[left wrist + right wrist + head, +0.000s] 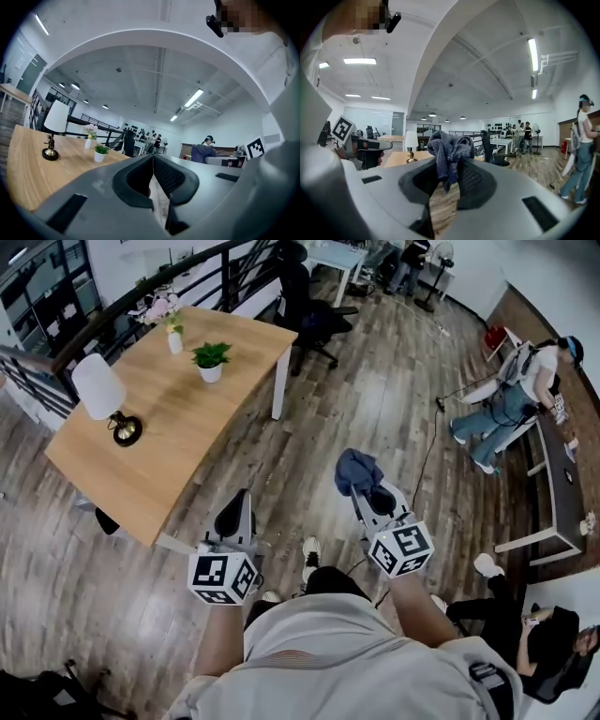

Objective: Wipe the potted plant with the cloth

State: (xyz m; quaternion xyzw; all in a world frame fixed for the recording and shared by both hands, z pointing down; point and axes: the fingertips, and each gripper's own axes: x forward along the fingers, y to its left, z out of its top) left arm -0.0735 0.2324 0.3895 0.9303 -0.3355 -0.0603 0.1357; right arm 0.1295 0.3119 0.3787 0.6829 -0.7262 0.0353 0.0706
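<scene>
Off the surface's (178,442) edge your right hand-held gripper (378,498) grasps the cloth (356,471), your left hand-held gripper (234,514) is clenched empty, and on it a vase (174,339) and lamp (105,395) neighbour the potted plant (210,360).

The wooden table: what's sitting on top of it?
A small potted plant, a vase of pink flowers and a lamp with a white shade stand on the table. The shade hides the tabletop just behind it.

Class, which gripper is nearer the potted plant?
Left. The left gripper is by the table edge, short of the plant; the right gripper, holding the cloth, is farther off, away from the table.
</scene>
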